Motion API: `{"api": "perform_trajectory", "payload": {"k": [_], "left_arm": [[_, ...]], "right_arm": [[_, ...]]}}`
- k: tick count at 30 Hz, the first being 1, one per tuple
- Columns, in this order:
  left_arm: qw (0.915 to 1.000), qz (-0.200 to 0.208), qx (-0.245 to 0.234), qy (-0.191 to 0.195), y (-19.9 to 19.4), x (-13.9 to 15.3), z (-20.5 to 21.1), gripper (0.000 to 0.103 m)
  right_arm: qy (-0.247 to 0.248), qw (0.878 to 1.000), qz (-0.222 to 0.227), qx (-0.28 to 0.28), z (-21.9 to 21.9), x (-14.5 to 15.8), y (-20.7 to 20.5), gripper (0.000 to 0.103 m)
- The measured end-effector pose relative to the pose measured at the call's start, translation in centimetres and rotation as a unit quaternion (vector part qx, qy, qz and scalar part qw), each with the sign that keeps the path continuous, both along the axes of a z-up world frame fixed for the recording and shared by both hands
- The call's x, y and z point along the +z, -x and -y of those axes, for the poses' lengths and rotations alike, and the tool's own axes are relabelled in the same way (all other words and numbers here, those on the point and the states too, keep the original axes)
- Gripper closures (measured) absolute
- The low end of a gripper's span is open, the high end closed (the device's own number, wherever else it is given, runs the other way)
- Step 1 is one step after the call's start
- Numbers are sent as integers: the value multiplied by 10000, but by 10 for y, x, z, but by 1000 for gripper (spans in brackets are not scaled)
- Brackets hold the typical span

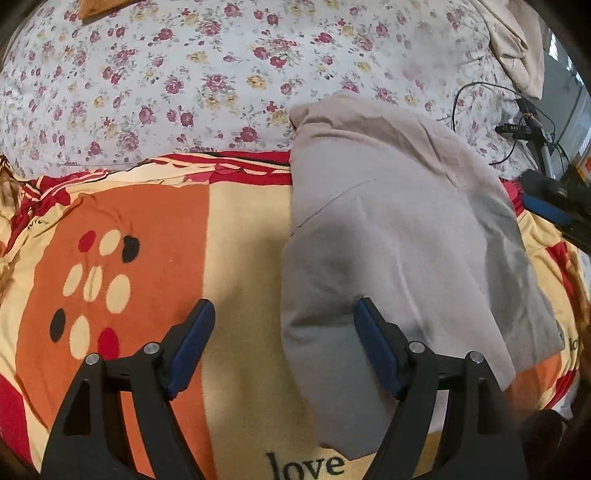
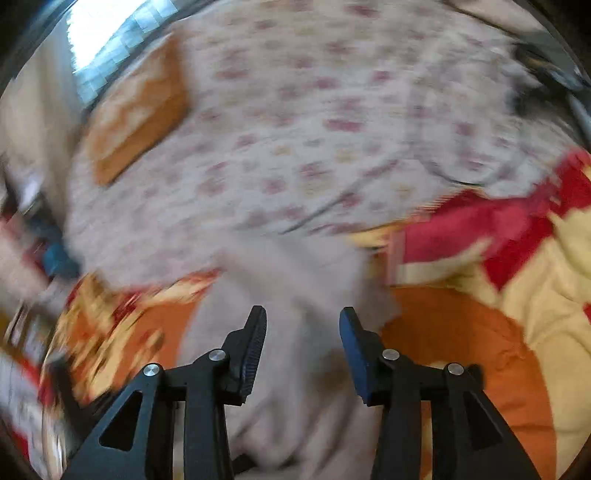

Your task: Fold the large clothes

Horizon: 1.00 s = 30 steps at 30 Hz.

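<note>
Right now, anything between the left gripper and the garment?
Nothing visible. The open left gripper sits at the near-left edge of the beige fabric garment, which lies on the orange-and-yellow patterned blanket; only bare blanket shows between the jaws.

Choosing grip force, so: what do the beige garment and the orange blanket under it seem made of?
Garment: likely a matte, mid-weight knit or fleece; it shows soft rounded folds and no sheen. Blanket: seems a printed plush or brushed fabric, with a faintly fuzzy surface and dull finish. Neither weave is resolvable.

floral bedsheet (image 1: 207, 74) | patterned orange-red blanket (image 1: 155, 229) | bright window (image 2: 99, 33)
</note>
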<state>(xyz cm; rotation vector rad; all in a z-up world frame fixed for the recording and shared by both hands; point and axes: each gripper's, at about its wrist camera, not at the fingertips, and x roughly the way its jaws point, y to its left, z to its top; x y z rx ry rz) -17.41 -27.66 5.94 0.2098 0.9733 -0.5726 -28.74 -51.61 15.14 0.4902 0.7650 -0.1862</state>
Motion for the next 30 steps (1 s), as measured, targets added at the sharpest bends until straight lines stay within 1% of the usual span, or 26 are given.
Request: {"api": "perform_trajectory", "payload": {"k": [2, 3, 4, 5, 6, 7, 8, 9, 11, 13, 14, 15, 16, 17, 18, 20, 21, 22, 23, 24, 26, 27, 28, 29, 30], "left_arm": [[9999, 93, -77, -71, 4, -3, 1, 25], [9998, 136, -111, -107, 7, -5, 0, 25], [9996, 175, -150, -149, 9, -6, -1, 25], [9995, 178, -197, -167, 10, -6, -2, 25], [9994, 131, -275, -151, 11, -7, -4, 24], [9993, 51, -345, -126, 12, -7, -5, 24], [9992, 10, -376, -111, 12, -6, -5, 24], [9992, 20, -384, -105, 14, -3, -5, 24], [9990, 194, -387, -70, 17, 5, -3, 24], [9985, 371, -407, 53, 19, 13, 1, 24], [9983, 383, -425, 55, 20, 14, 4, 24], [9983, 342, -464, 22, 20, 13, 8, 24], [9983, 281, -501, -22, 20, 10, 12, 24], [9983, 204, -541, -87, 20, 5, 17, 24], [9982, 173, -556, -129, 21, 1, 20, 24], [9981, 190, -557, -184, 23, -4, 24, 23], [9980, 201, -554, -209, 24, -5, 25, 23], [9980, 207, -547, -231, 23, -6, 27, 23], [9981, 202, -542, -228, 23, -5, 26, 23], [9981, 184, -543, -215, 23, -5, 26, 23], [9983, 109, -542, -171, 21, -5, 26, 23], [9985, 88, -520, -138, 21, -6, 26, 21], [9987, 73, -492, -107, 20, -8, 27, 20], [9988, 53, -472, -100, 21, -11, 29, 20], [9988, 39, -469, -119, 22, -13, 32, 20]], "right_arm": [[99, 9989, -95, 445, -24, -4, 0, 62], [272, 9969, -323, 663, -37, -14, 0, 66], [485, 9945, -586, 724, -42, -25, 2, 67], [741, 9905, -931, 683, -46, -39, 3, 71], [1153, 9825, -1352, 560, -44, -60, 8, 80], [1194, 9801, -1503, 500, -40, -71, 11, 80], [979, 9818, -1575, 414, -31, -82, 17, 80], [548, 9868, -1496, 275, -18, -83, 25, 80], [301, 9918, -1235, 150, -9, -69, 33, 78], [262, 9965, -796, -12, -3, -46, 36, 65], [252, 9975, -640, -142, 0, -38, 34, 58], [242, 9981, -460, -332, 5, -31, 30, 40], [220, 9981, -300, -486, 11, -27, 23, 27], [206, 9978, -202, -592, 17, -25, 12, 25], [194, 9974, -215, -656, 21, -27, -2, 24], [43, 9966, -413, -708, 32, -40, -28, 24], [-190, 9964, -467, -688, 40, -51, -43, 26], [-394, 9960, -474, -650, 44, -59, -49, 39], [-631, 9948, -494, -626, 50, -68, -56, 56], [-682, 9943, -494, -656, 55, -71, -56, 90], [-494, 9955, -290, -750, 57, -69, -46, 99], [-63, 9956, -353, -865, 55, -67, -38, 102], [217, 9941, -454, -957, 57, -69, -35, 102], [451, 9913, -658, -1050, 58, -75, -36, 102], [424, 9886, -948, -1092, 63, -90, -38, 103]]}}
